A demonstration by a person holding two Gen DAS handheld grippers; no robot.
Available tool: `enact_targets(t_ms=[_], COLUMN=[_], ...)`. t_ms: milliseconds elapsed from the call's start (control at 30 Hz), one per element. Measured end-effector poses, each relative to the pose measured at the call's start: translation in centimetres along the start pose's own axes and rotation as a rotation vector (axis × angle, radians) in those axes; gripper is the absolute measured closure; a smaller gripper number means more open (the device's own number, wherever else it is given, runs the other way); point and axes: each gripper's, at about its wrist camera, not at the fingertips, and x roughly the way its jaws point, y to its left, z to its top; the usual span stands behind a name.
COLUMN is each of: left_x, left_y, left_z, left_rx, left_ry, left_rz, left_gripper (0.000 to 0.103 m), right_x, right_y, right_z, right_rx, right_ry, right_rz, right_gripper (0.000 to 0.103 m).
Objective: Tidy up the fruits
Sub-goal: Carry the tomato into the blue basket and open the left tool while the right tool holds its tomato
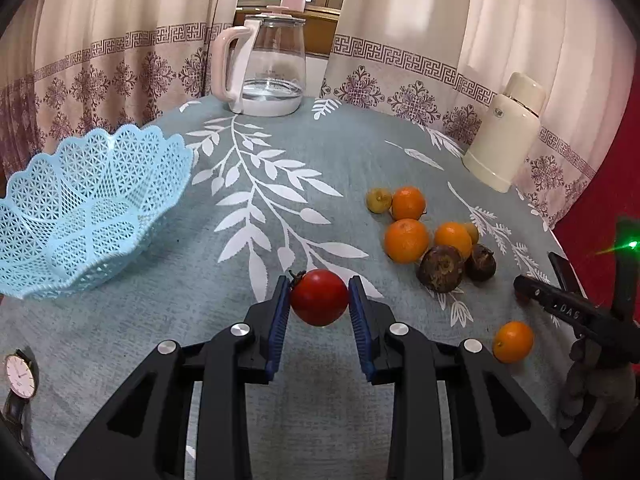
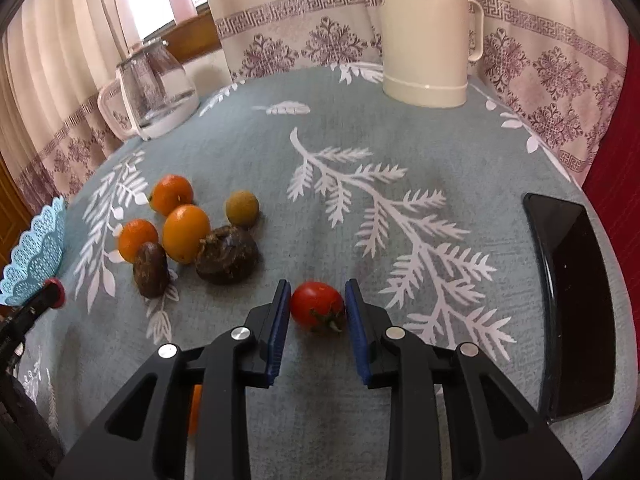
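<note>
Left wrist view shows the left gripper (image 1: 319, 298) clamped on a cherry tomato (image 1: 319, 297), both blue pads pressed to its sides and the fruit apparently lifted off the grey leaf-print tablecloth (image 1: 304, 160), presumably so it can travel to the blue lattice basket (image 1: 86, 204) standing empty to the left. The remaining oranges (image 1: 406, 240) and dark brown fruits (image 1: 440, 269) sit clustered well apart from the basket. In the right wrist view, the right gripper (image 2: 318, 306) straddles a second cherry tomato (image 2: 317, 305) resting on the cloth, jaws narrow but, as far as I can judge, not yet squeezing it.
</note>
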Motion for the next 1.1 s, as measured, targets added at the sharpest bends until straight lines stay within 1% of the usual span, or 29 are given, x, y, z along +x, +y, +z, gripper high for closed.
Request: enact_targets(t_ms=[200,333,500,767,800,867,900,933,1000,1100], left_x=[-1.6,-3.0,-4.0,-4.3,-4.3,-4.5,-4.6,-5.0,-5.7,-6.5], left_y=[1.2,2.6,5.1,9.9,10.4,11.6,11.9,12.4,12.9,13.4], left_z=[1.3,2.5,3.6,4.1,4.1,4.0,4.0,3.9,3.8,3.7], left_rx=[-0.020,-0.043,-0.072,-0.159,-0.167,-0.201,-0.212,-0.230,-0.245,-0.248], left_ry=[-0.047,-0.097,-0.145,-0.165,-0.165,-0.165,-0.169,-0.185,-0.202,-0.225], left_rz=[0.022,0.056,0.132,0.242,0.251,0.274,0.283,0.298,0.310,0.331], left_gripper=[0.072,0.072,0.072,0.071,0.068,0.049,0.032,0.026,0.025,0.018], right_x=[0.1,-0.1,-0.5,-0.5,-0.5,-0.6,-0.6,-0.7,-0.9,-1.3], right_y=[0.4,0.3,0.1,-0.1,-0.1,-0.2,-0.2,-0.2,-0.3,-0.3], right_z=[-0.4,-0.4,-0.4,-0.3,-0.3,-0.3,-0.3,-0.3,-0.4,-0.5], right_rx=[-0.025,-0.019,-0.010,-0.001,0.002,0.007,0.009,0.011,0.018,0.030], right_ry=[0.013,0.002,-0.016,-0.021,-0.022,-0.025,-0.026,-0.027,-0.030,-0.034], right_rz=[-0.024,-0.015,-0.007,-0.006,-0.006,-0.007,-0.007,-0.007,-0.007,0.000], right_gripper=[0.075,0.076,0.076,0.076,0.076,0.076,0.076,0.076,0.076,0.076])
